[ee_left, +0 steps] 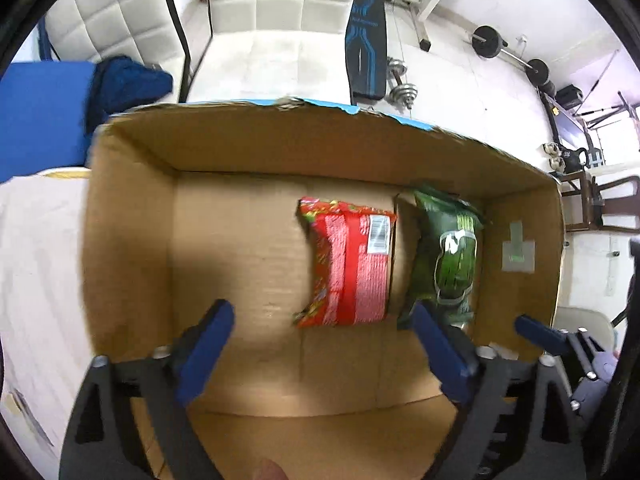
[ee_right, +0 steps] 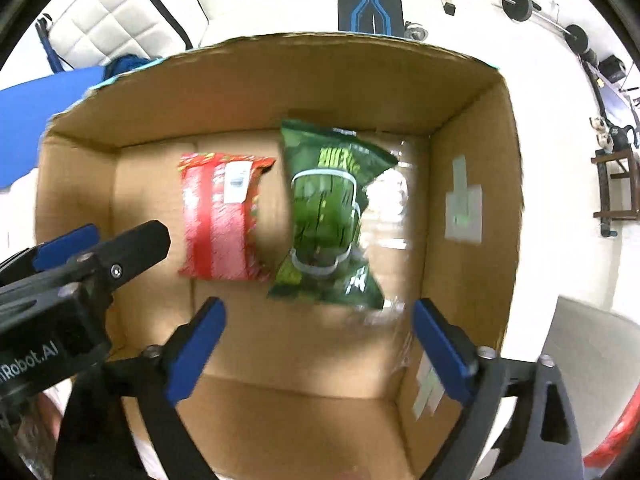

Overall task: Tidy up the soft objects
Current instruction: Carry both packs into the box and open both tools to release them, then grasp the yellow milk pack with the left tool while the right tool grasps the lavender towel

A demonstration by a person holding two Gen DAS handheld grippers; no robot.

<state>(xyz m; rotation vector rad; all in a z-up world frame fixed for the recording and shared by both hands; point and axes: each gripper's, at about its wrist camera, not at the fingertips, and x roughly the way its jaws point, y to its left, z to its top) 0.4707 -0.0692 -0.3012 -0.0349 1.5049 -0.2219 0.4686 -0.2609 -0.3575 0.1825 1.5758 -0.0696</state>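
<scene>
An open cardboard box (ee_left: pixel 128 240) (ee_right: pixel 472 152) holds two snack bags on its floor. A red bag (ee_left: pixel 352 264) (ee_right: pixel 224 216) lies left of a green bag (ee_left: pixel 452 260) (ee_right: pixel 324 216). The green bag looks blurred in the right wrist view. My left gripper (ee_left: pixel 324 320) is open and empty above the box's near side. My right gripper (ee_right: pixel 320 320) is open and empty above the box, just below the green bag. The left gripper's fingers (ee_right: pixel 92 240) show at the left of the right wrist view.
A blue cloth (ee_left: pixel 44 112) lies left of the box on a white-covered surface (ee_left: pixel 36 272). White cushioned seating (ee_left: pixel 276 12), a weight bench (ee_left: pixel 366 48) and barbells (ee_left: pixel 492 44) stand behind. Something red (ee_right: pixel 616 436) is at the lower right.
</scene>
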